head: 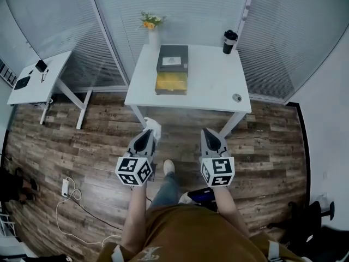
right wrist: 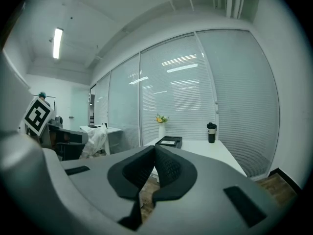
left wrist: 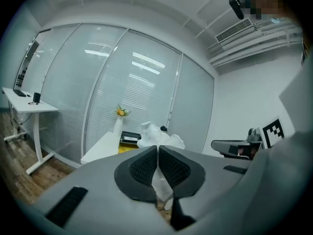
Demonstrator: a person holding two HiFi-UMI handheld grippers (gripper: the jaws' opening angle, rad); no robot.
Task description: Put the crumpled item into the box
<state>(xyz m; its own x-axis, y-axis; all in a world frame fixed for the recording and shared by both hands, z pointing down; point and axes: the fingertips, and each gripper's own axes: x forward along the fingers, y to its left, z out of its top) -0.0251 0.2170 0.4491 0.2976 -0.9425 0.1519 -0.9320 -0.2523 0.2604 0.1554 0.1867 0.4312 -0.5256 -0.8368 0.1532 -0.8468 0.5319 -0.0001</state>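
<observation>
My left gripper (head: pixel 149 133) is shut on a crumpled white paper (head: pixel 153 127), which sticks out past its tips over the wooden floor. In the left gripper view the crumpled paper (left wrist: pixel 157 137) rises between the closed pads (left wrist: pixel 145 166). My right gripper (head: pixel 208 134) is held level beside it, shut with nothing in it; its pads (right wrist: pixel 166 166) meet. The box (head: pixel 172 69), with a dark lid over a yellow base, lies on the white table (head: pixel 218 86) ahead of both grippers, also seen as the box (right wrist: pixel 169 141) in the right gripper view.
A white vase with flowers (head: pixel 152 29) and a black cup (head: pixel 230 41) stand at the table's back edge; a small round piece (head: pixel 236 97) lies near its front right. A second desk (head: pixel 38 78) stands at the left. A power strip with cable (head: pixel 66 187) lies on the floor.
</observation>
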